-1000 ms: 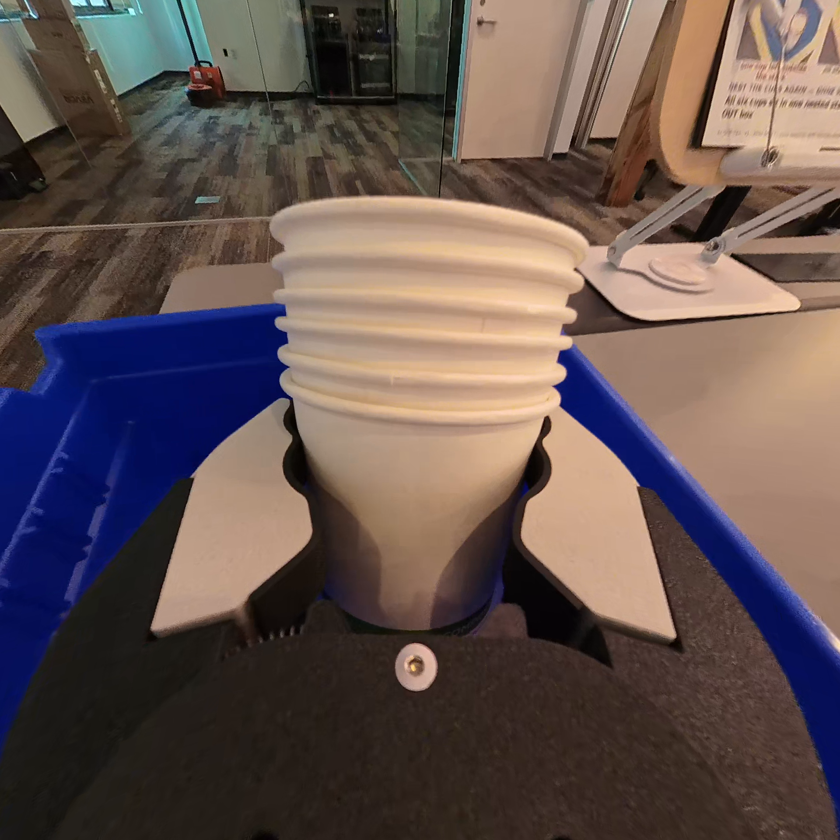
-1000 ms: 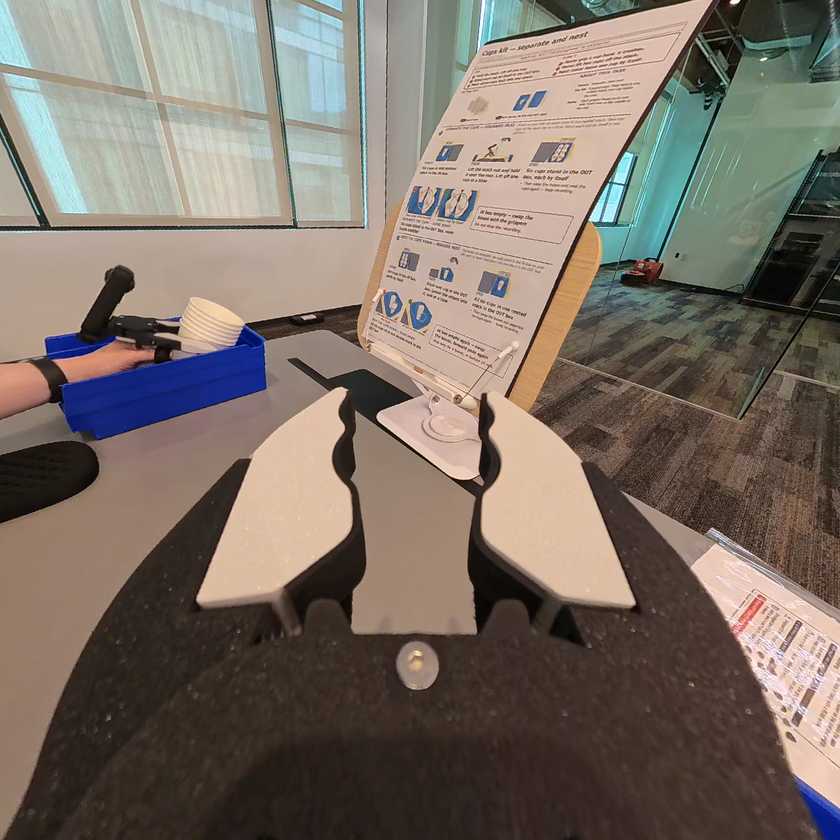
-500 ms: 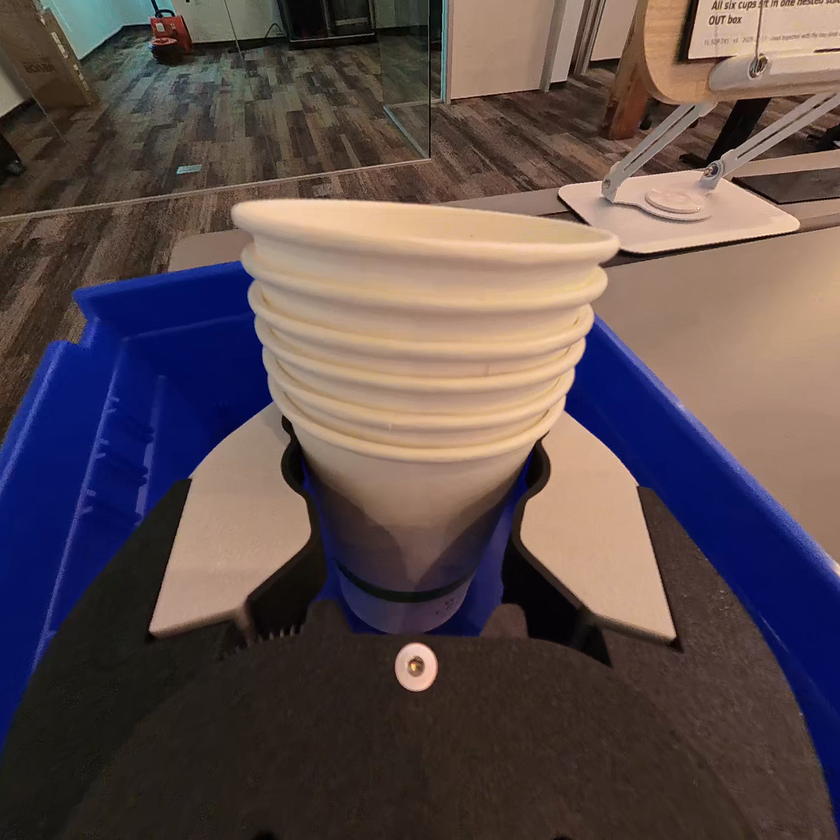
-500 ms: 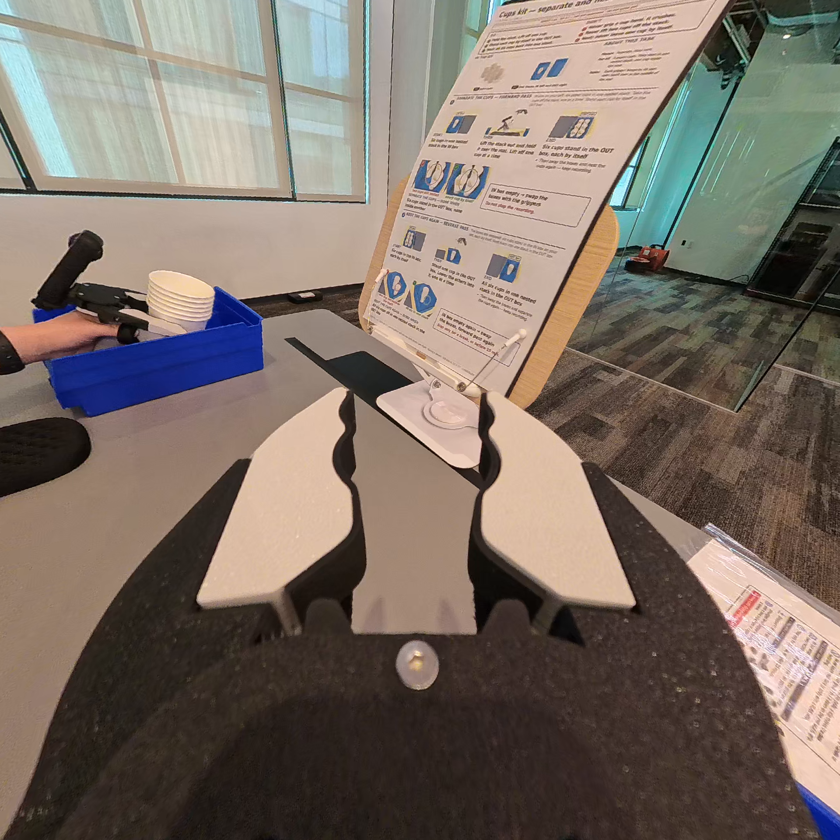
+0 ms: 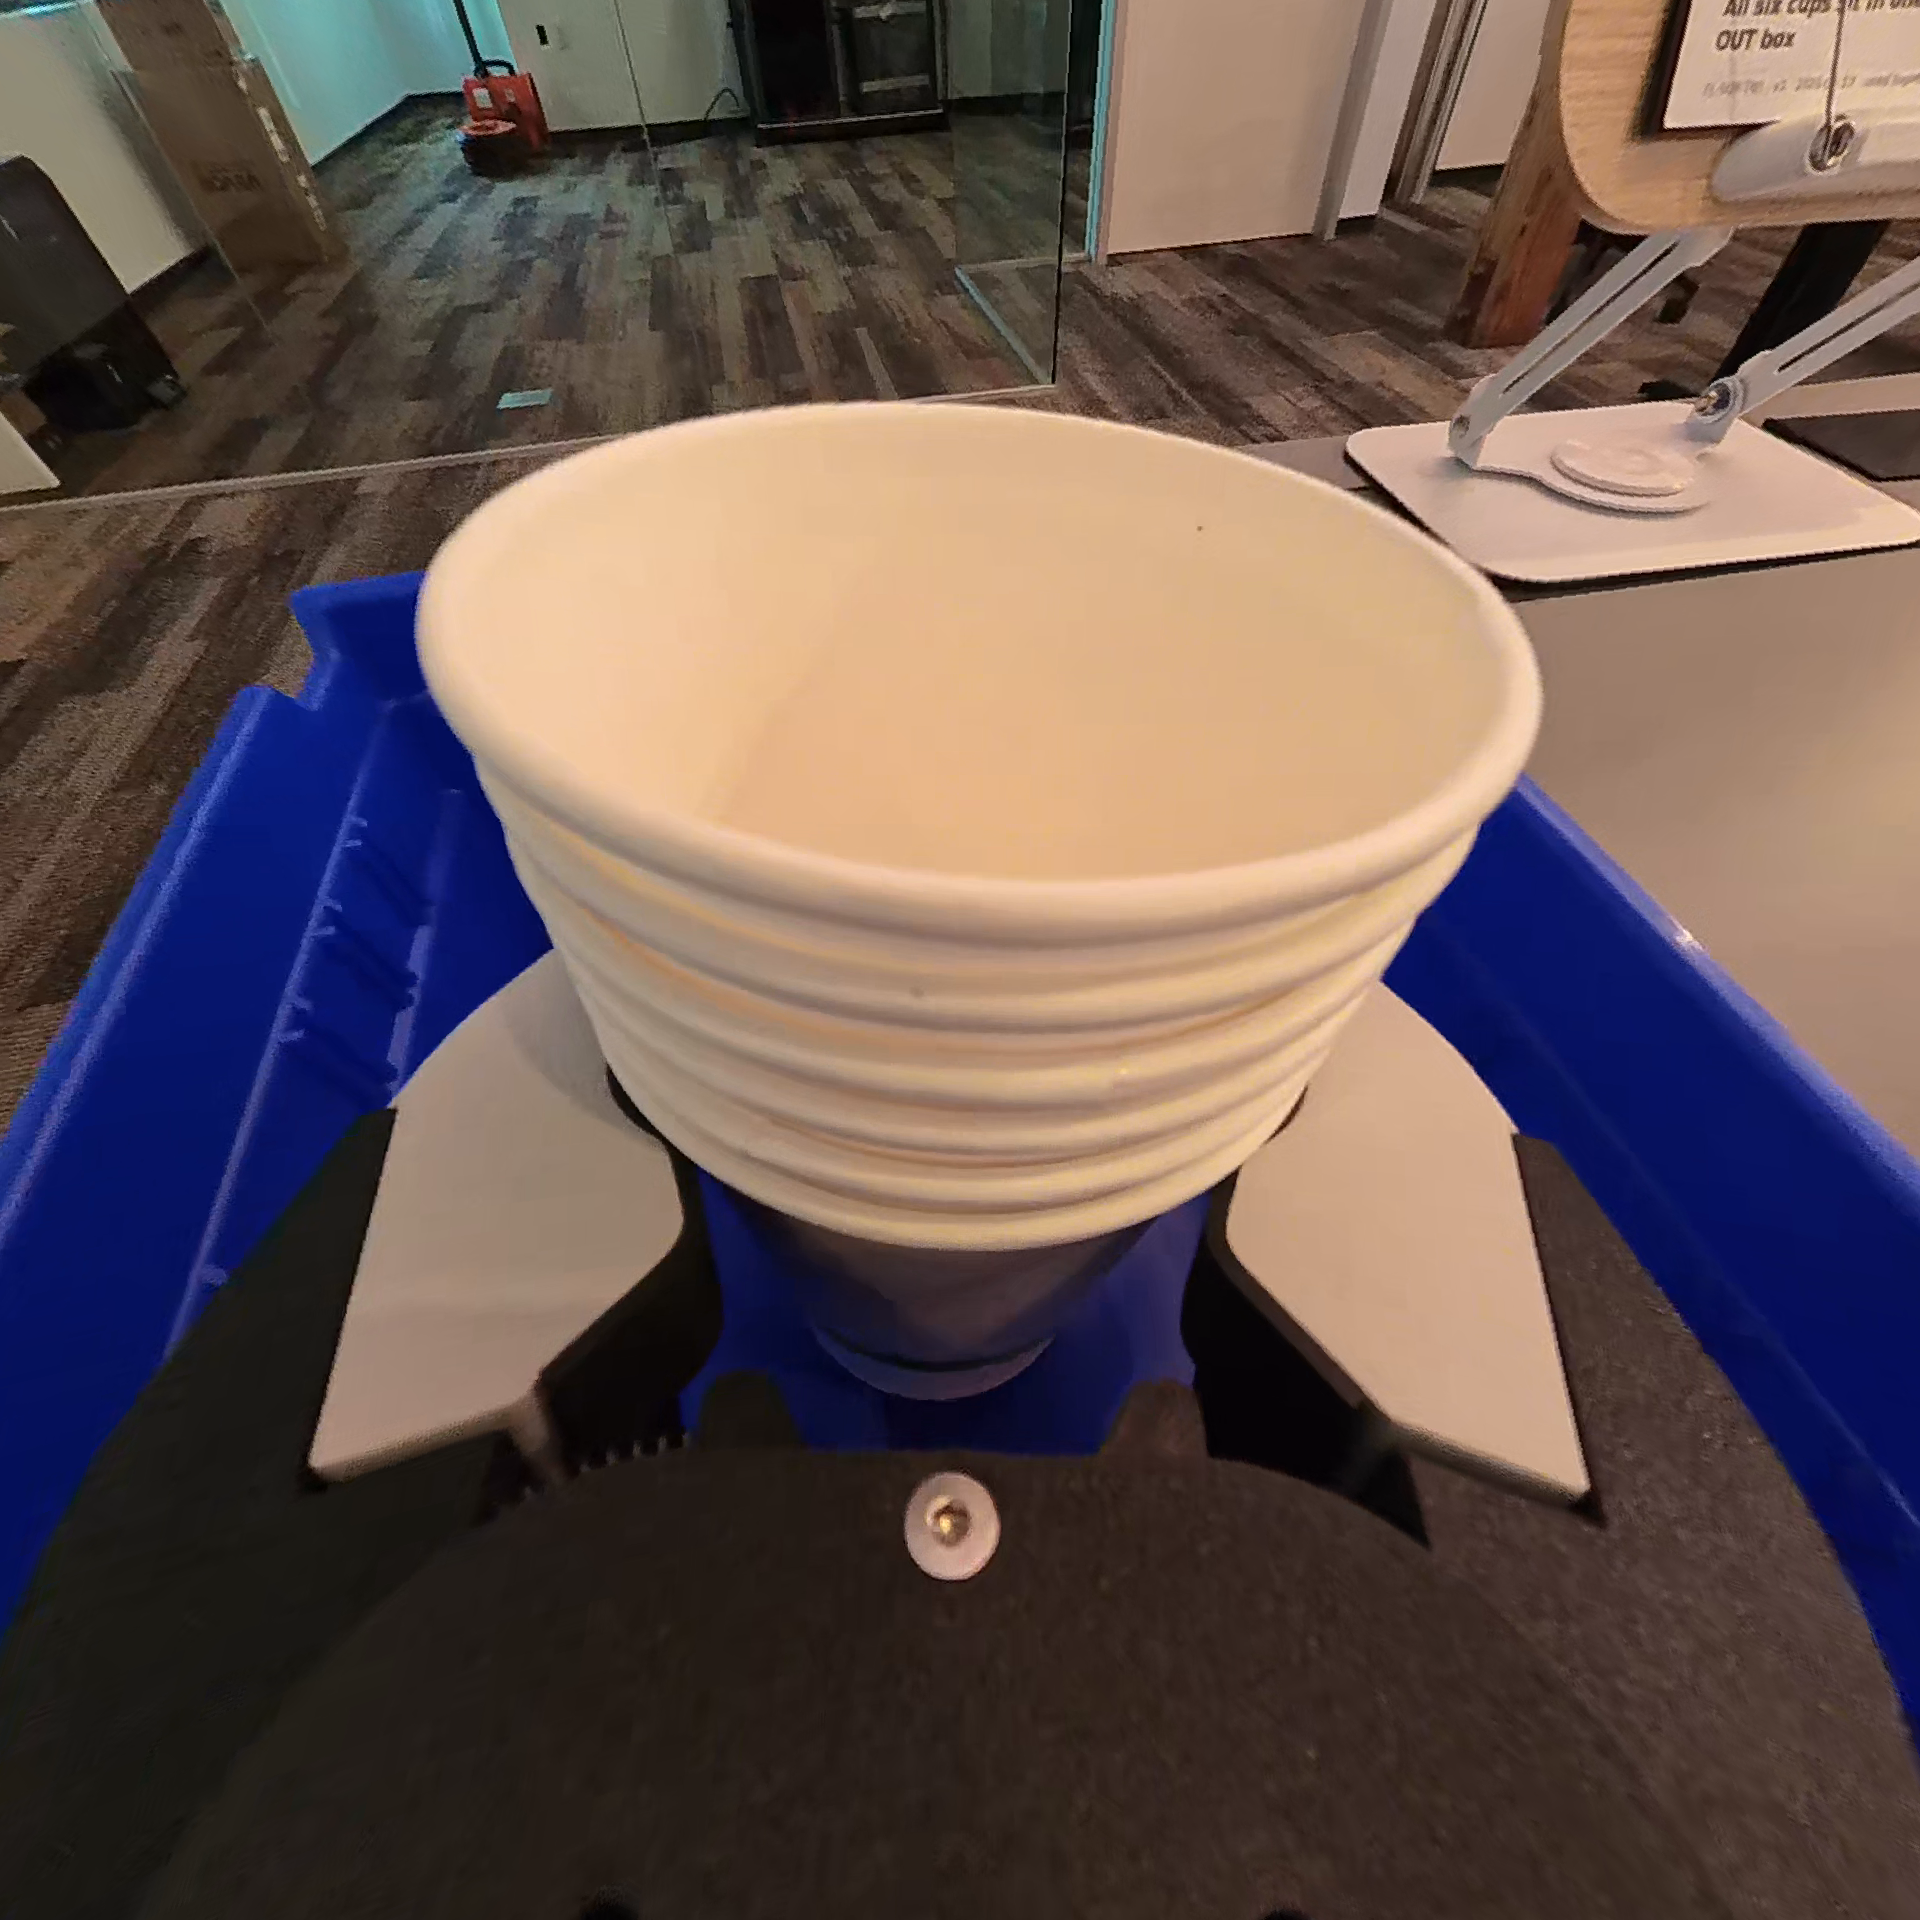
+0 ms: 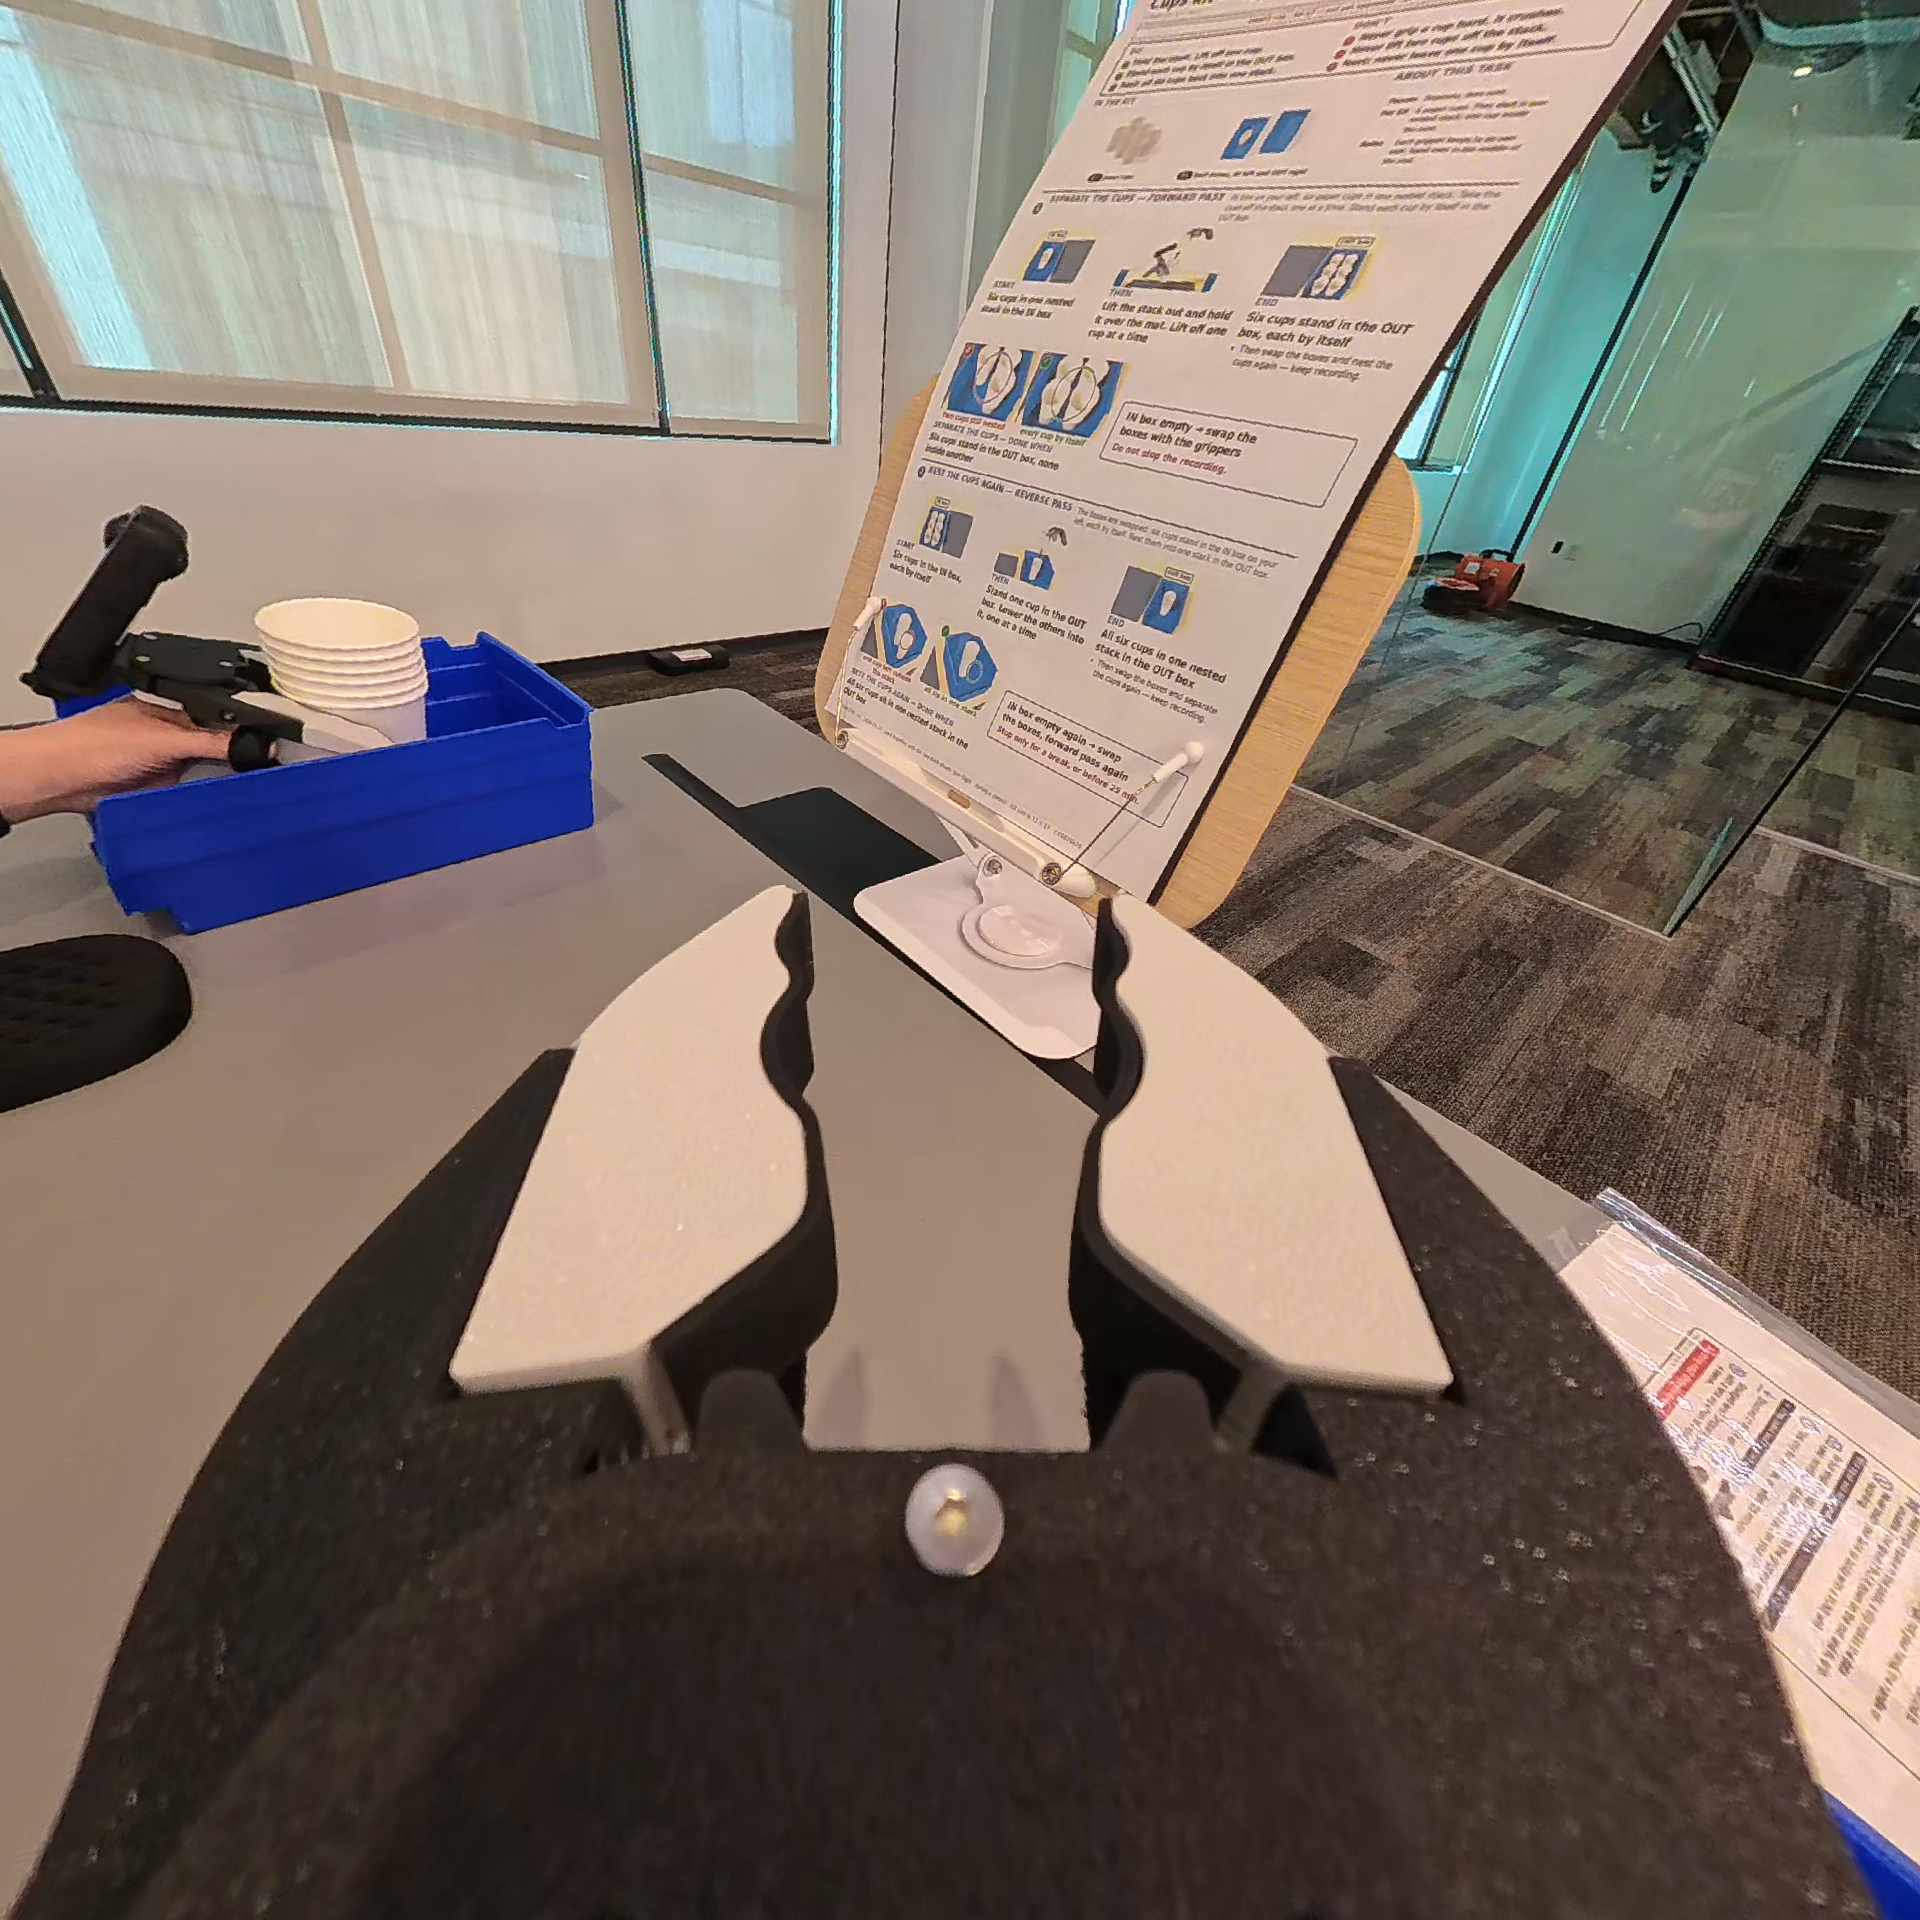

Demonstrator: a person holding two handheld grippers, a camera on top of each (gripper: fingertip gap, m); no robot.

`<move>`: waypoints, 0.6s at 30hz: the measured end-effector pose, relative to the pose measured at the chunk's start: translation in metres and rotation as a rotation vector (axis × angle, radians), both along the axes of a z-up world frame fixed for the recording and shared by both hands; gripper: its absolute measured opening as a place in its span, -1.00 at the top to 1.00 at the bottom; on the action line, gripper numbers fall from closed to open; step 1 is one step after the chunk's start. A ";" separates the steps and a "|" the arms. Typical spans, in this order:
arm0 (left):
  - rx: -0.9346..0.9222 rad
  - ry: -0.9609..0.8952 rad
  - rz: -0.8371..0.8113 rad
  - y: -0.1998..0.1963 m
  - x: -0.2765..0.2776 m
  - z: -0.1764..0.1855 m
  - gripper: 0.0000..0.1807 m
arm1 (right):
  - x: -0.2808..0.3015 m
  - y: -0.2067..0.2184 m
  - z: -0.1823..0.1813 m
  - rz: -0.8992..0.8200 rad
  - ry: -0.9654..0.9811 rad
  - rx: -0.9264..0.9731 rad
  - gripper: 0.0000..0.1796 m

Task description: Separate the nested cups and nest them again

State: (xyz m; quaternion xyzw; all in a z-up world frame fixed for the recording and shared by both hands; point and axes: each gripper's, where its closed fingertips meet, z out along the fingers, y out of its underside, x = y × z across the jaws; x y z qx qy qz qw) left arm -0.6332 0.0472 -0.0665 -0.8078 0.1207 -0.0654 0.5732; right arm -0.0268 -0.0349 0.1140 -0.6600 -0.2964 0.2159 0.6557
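Left wrist view: my left gripper [image 5: 951, 1174] pinches the nested stack of cream paper cups [image 5: 971, 894] above the blue plastic bin [image 5: 249, 997]; I'd lift straight, squeezing gently.

Right wrist view: my right gripper [image 6: 951, 997] hangs spread and empty over the grey desk [image 6: 332, 1060].

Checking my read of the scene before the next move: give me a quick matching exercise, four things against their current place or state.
1. cup stack
2. right gripper
3. blue bin
4. sheet stand

a. open, holding nothing
b. on the table, under the cups
c. gripped by the left gripper
d. white base just past the right gripper's fingertips

Pairs: 1-c, 2-a, 3-b, 4-d
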 end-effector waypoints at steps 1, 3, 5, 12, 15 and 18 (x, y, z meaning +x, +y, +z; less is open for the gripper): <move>-0.003 0.006 -0.001 -0.001 0.000 -0.001 -0.25 | 0.000 0.000 0.000 0.000 0.001 -0.001 0.43; -0.007 0.013 -0.005 -0.004 0.000 -0.001 -0.24 | 0.001 0.001 0.000 -0.001 0.002 -0.002 0.43; -0.010 0.022 -0.008 -0.006 -0.001 -0.001 -0.24 | 0.002 0.001 -0.001 -0.001 0.004 -0.003 0.43; 0.019 0.043 -0.023 -0.010 -0.004 0.008 -0.25 | 0.003 0.002 -0.002 -0.004 0.003 -0.006 0.44; -0.016 0.039 0.000 -0.010 -0.005 0.005 -0.25 | 0.003 0.003 -0.004 -0.005 0.003 -0.013 0.44; -0.120 0.068 0.045 -0.011 -0.013 -0.011 -0.24 | 0.004 0.003 -0.004 -0.005 0.003 -0.014 0.44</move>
